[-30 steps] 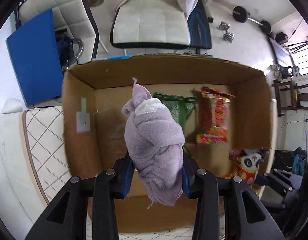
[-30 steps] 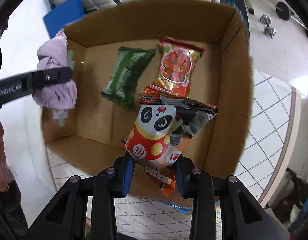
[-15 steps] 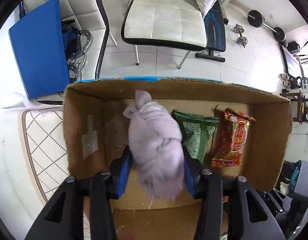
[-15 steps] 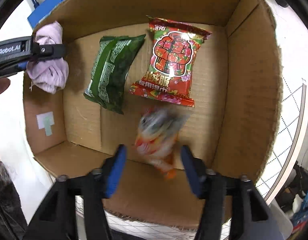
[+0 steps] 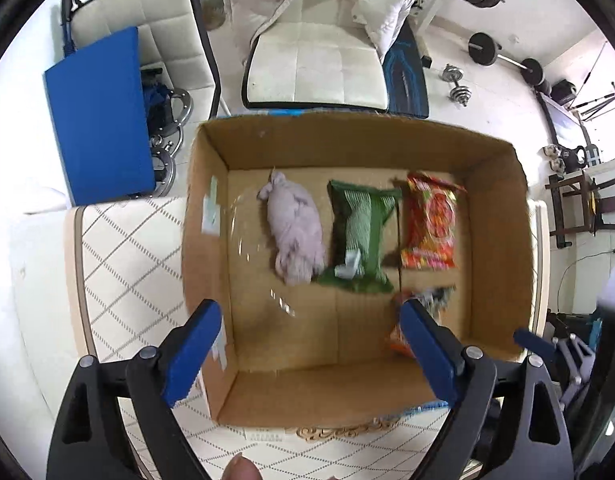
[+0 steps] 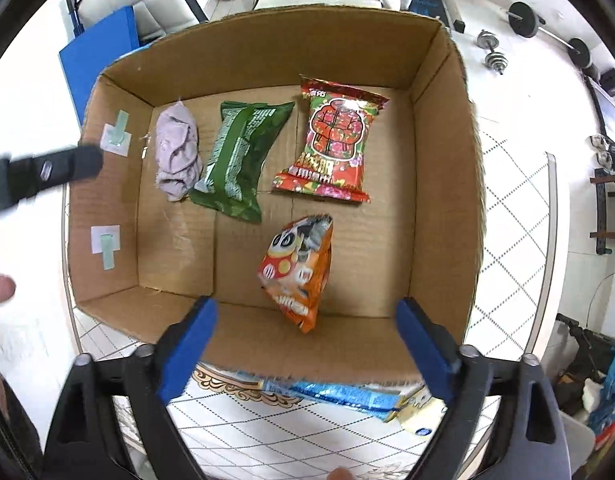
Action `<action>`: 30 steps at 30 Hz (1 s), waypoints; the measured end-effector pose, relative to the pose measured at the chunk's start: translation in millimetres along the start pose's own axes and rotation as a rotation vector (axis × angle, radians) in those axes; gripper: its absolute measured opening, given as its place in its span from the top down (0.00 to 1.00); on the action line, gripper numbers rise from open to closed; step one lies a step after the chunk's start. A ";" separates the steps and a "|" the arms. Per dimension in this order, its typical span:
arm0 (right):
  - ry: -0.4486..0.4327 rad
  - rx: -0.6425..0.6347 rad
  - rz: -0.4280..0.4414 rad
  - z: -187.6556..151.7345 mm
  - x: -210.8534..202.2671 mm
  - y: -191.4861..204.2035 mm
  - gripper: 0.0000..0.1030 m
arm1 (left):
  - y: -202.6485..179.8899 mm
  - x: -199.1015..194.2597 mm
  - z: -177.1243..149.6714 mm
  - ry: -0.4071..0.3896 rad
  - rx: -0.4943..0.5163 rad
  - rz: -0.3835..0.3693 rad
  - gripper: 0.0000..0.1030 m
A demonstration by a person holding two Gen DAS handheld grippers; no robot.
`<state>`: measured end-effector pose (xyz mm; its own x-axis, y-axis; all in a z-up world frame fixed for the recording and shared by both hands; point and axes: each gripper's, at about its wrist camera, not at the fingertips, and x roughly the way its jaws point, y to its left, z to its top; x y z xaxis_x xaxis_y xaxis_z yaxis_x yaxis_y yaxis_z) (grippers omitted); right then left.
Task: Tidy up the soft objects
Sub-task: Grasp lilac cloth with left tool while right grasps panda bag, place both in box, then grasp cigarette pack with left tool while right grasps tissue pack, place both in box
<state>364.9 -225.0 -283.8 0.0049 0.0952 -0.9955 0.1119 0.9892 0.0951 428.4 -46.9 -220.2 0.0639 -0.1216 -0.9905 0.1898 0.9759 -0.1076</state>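
An open cardboard box (image 5: 495,216) (image 6: 443,184) stands on the quilted table. Inside lie a lilac cloth bundle (image 5: 295,228) (image 6: 176,152), a green packet (image 5: 357,240) (image 6: 241,160), a red snack packet (image 5: 429,228) (image 6: 331,140) and an orange panda snack bag (image 6: 297,272), partly hidden behind a finger in the left wrist view (image 5: 401,334). My left gripper (image 5: 307,344) is open and empty above the box's near wall. My right gripper (image 6: 305,340) is open and empty above the near wall, just short of the panda bag.
A blue-and-yellow packet (image 6: 347,396) lies on the table against the box's near wall. The left gripper's arm (image 6: 39,172) reaches over the box's left wall. A white chair (image 5: 315,68) and a blue panel (image 5: 99,120) stand beyond the box. Dumbbells (image 5: 453,80) lie on the floor.
Both grippers opened and drew back. The lilac cloth bundle dropped from the left gripper into the box's far left; the panda bag dropped from the right gripper onto the box floor.
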 end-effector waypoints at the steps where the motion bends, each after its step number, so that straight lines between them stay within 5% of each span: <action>1: -0.015 0.007 -0.011 -4.9 -3.5 -0.1 0.07 | -0.2 -5.9 -10.8 -0.016 0.001 0.000 0.11; 7: -0.112 0.004 -0.083 -38.0 -30.9 6.5 0.06 | -4.6 -33.0 -59.0 -0.098 -0.005 0.037 0.11; 21: -0.299 0.016 -0.026 -95.4 -111.5 3.4 0.06 | -11.8 -102.5 -125.8 -0.268 -0.047 0.093 0.11; 25: -0.300 0.097 -0.002 -109.9 -116.9 -26.0 0.06 | -9.3 -101.7 -139.3 -0.264 -0.083 0.114 0.11; 30: -0.190 0.310 -0.009 -137.0 -73.8 -96.2 0.06 | -0.7 -63.6 -164.3 -0.200 -0.158 0.111 0.11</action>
<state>217.7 -311.8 -218.7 0.1842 0.0350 -0.9823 0.4083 0.9063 0.1089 263.2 -10.1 -171.1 0.2713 -0.0305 -0.9620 0.0171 0.9995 -0.0269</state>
